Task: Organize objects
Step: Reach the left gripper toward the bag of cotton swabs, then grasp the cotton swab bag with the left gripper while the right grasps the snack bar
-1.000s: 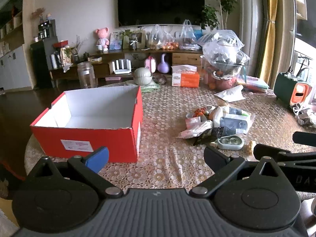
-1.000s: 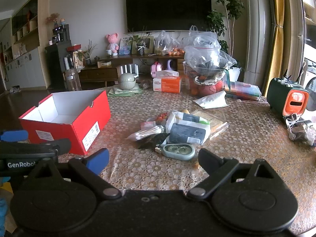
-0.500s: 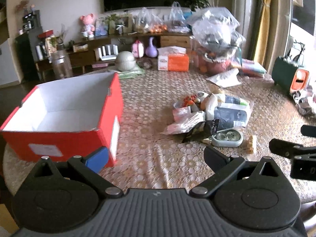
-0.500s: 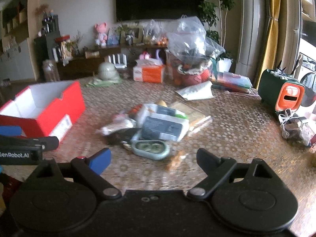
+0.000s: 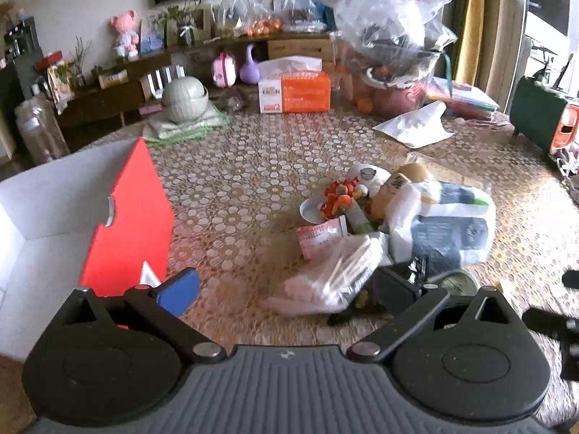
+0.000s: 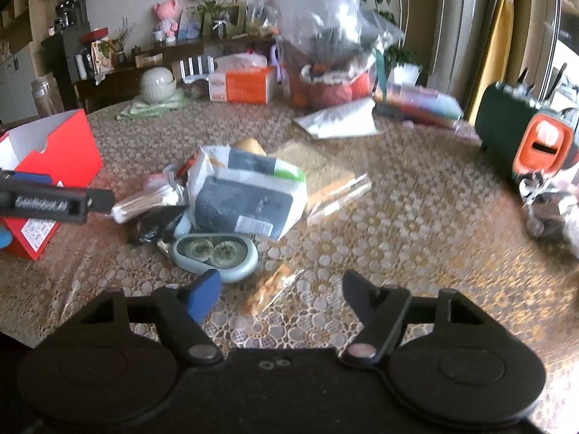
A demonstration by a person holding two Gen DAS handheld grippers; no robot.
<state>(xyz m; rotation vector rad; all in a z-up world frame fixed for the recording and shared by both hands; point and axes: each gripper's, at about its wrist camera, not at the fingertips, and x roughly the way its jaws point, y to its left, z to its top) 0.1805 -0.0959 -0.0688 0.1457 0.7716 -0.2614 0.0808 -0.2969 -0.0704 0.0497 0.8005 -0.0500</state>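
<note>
An open red box (image 5: 126, 217) with a white inside stands on the left of the table. A pile lies in the middle: a clear plastic packet (image 5: 336, 275), a pink tube (image 5: 322, 233), white and dark bags (image 6: 246, 199) and a pale green case (image 6: 213, 253). My left gripper (image 5: 286, 289) is open, low over the pile's near left edge, with the clear packet just inside its black finger and no pad touching it. My right gripper (image 6: 282, 293) is closing its jaws around a small snack packet (image 6: 273, 289) on the cloth; the pads stand apart from it.
An orange tissue box (image 5: 295, 92), a big clear bag of goods (image 5: 391, 47), a white pouch (image 5: 416, 126) and a round lidded pot (image 5: 184, 97) stand farther back. A green and orange device (image 6: 524, 137) sits at the right edge. The left gripper's side (image 6: 54, 202) crosses the right view.
Both grippers have moved forward and down toward the pile, which now looks larger. The red box has slid to the left of both views. The right gripper's fingers have drawn closer together.
</note>
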